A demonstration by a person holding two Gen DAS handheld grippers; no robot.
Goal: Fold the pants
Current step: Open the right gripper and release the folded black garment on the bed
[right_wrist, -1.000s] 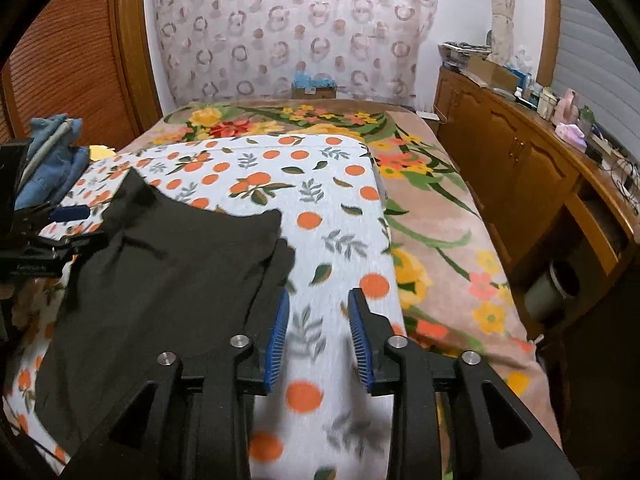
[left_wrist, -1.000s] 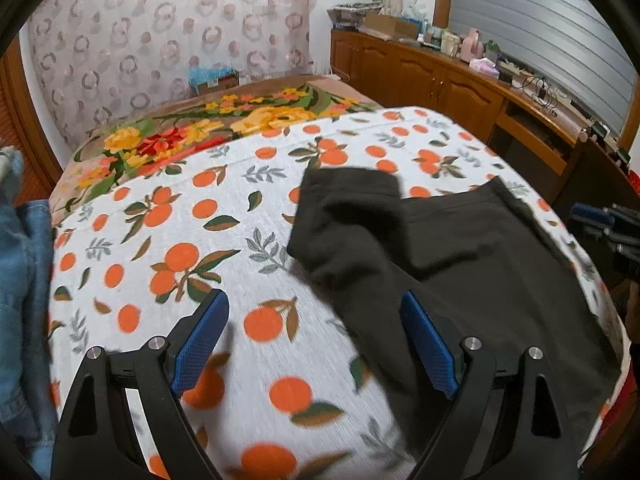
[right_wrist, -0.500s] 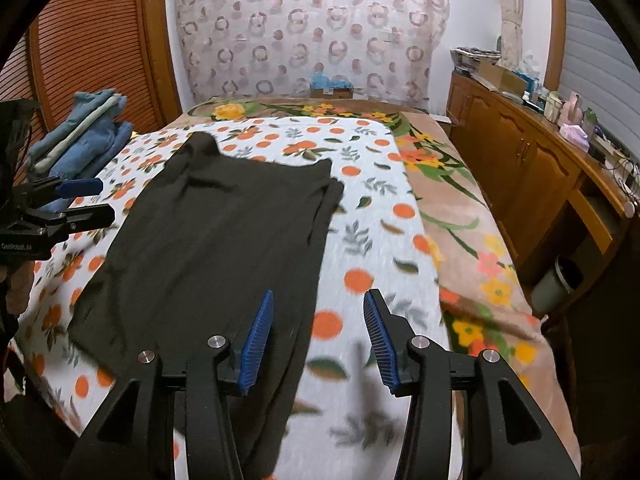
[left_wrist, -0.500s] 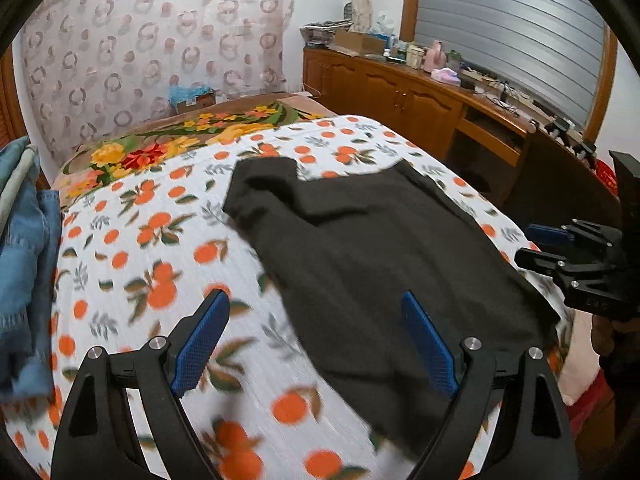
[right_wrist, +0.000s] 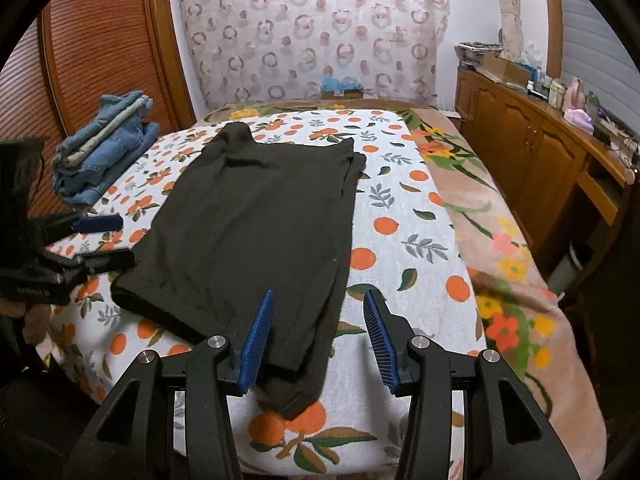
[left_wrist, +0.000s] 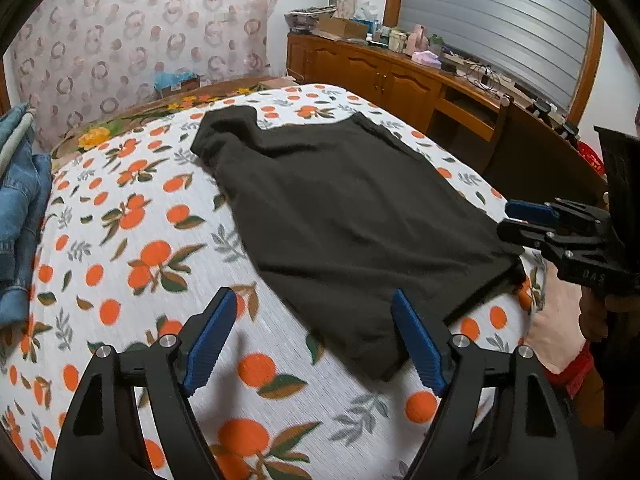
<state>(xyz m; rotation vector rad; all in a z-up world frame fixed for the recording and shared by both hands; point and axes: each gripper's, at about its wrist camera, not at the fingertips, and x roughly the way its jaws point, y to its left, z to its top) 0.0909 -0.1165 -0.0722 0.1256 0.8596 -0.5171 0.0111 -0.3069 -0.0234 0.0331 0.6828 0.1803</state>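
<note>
Dark pants (left_wrist: 344, 216) lie flat and lengthwise on the orange-print bedsheet (left_wrist: 132, 248); they also show in the right wrist view (right_wrist: 260, 224). My left gripper (left_wrist: 316, 340) is open and empty above the pants' near corner. My right gripper (right_wrist: 318, 340) is open and empty above the pants' near right end. The right gripper also shows at the right edge of the left wrist view (left_wrist: 560, 228), and the left gripper at the left edge of the right wrist view (right_wrist: 96, 240).
A stack of folded jeans (right_wrist: 104, 148) sits on the bed's left side. A floral blanket (right_wrist: 496, 248) covers the bed's right side. A wooden cabinet (right_wrist: 536, 152) with clutter on top runs along the right wall. A curtain (right_wrist: 312, 32) hangs behind the bed.
Both grippers have pulled back toward the bed's near end and the right jaws have opened wider. The pants now lie stretched out flat, with their near end in view.
</note>
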